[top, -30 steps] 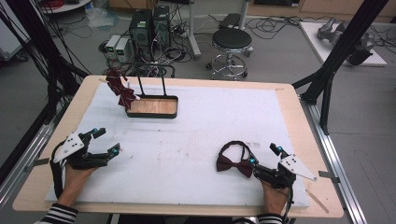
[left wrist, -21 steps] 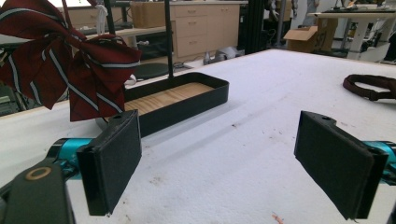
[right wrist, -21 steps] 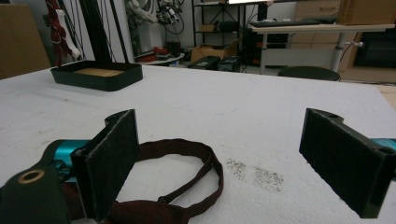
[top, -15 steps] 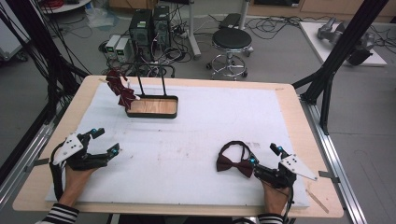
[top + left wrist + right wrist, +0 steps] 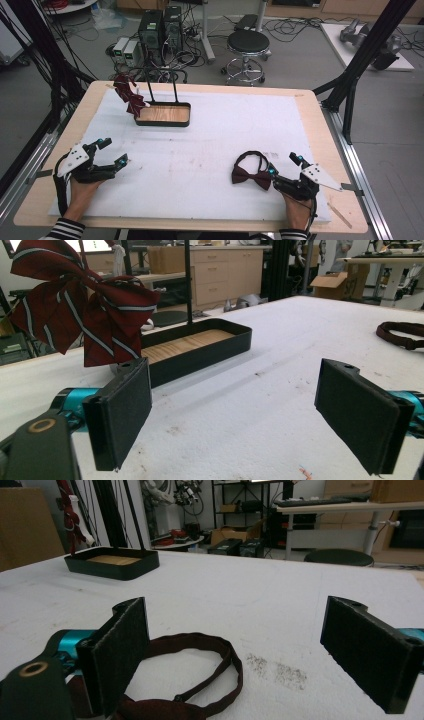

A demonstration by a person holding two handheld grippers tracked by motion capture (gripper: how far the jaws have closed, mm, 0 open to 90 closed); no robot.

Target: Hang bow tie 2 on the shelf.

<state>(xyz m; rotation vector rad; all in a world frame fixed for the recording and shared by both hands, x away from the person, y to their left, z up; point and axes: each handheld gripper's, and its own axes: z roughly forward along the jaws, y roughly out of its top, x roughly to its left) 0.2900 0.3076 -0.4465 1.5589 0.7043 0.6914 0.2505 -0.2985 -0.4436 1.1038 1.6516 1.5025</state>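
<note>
Your right gripper [image 5: 285, 168] rests on the white mat [image 5: 220, 125], jaws spread wide and holding nothing. The dark red bow tie [image 5: 251, 176] lies flat just beside that gripper, its knot close to the left jaw and its strap loop [image 5: 200, 665] curled on the mat between the jaws, touching neither pad as far as can be seen. Your left gripper [image 5: 114, 151] sits well apart from the bow tie, across the mat, jaws likewise wide and empty. Beyond the bow tie, at the mat's far side, stands a black tray [image 5: 163, 115] with a striped red bow tie [image 5: 129, 95] hanging on its stand.
</note>
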